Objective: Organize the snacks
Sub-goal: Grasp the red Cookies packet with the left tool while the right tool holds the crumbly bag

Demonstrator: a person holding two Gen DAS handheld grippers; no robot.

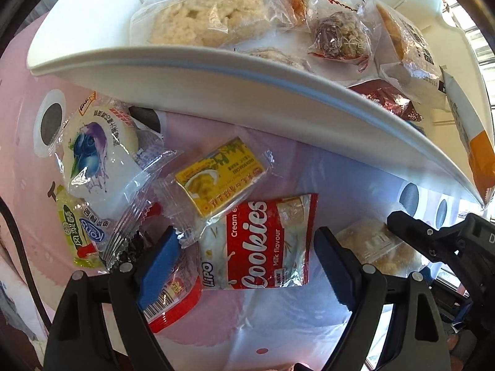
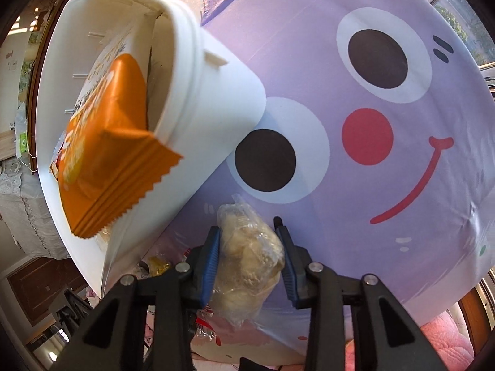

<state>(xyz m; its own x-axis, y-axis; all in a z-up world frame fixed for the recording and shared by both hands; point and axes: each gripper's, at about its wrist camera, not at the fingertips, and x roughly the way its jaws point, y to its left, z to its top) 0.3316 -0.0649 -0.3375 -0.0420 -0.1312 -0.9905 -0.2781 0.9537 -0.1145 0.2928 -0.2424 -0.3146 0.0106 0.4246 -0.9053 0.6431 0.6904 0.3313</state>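
Snacks lie in two groups: several in a white plastic bin (image 1: pixel 216 71) at the far side, the rest loose on a cartoon-face tablecloth (image 1: pixel 278 318) in front of it.

Left gripper (image 1: pixel 244 266): jaws stand wide apart, holding nothing. A red-and-white Lipo cookies packet (image 1: pixel 263 247) lies between the blue pads (image 1: pixel 157 266), on the cloth. Just beyond it lies a yellow boxed cake in clear wrap (image 1: pixel 219 176). To the left lie a blueberry-print white packet (image 1: pixel 96 154) and a green-and-white packet (image 1: pixel 77 232), the first overlapping the second. A red-edged packet with a barcode (image 1: pixel 173 303) lies partly under the left finger.

Right gripper (image 2: pixel 250 256): jaws are closed narrow on a pale puffed snack in clear wrap (image 2: pixel 247 259), with the blue pads (image 2: pixel 213 259) pressing both sides. The snack sits just above the purple cloth (image 2: pixel 371 185), near the lower corner of the bin (image 2: pixel 216 117). In the left wrist view the same snack (image 1: pixel 377 250) appears at the near right, with the right gripper (image 1: pixel 445 241) beside it.

Bin contents: a large rice-crisp cake in clear wrap (image 1: pixel 204 12) at the far left, a dark nut ball in clear wrap (image 1: pixel 340 37) to its right, a maroon foil packet (image 1: pixel 386 99) near the front wall, and an orange-and-white packet (image 2: pixel 105 142) leaning over the right rim.
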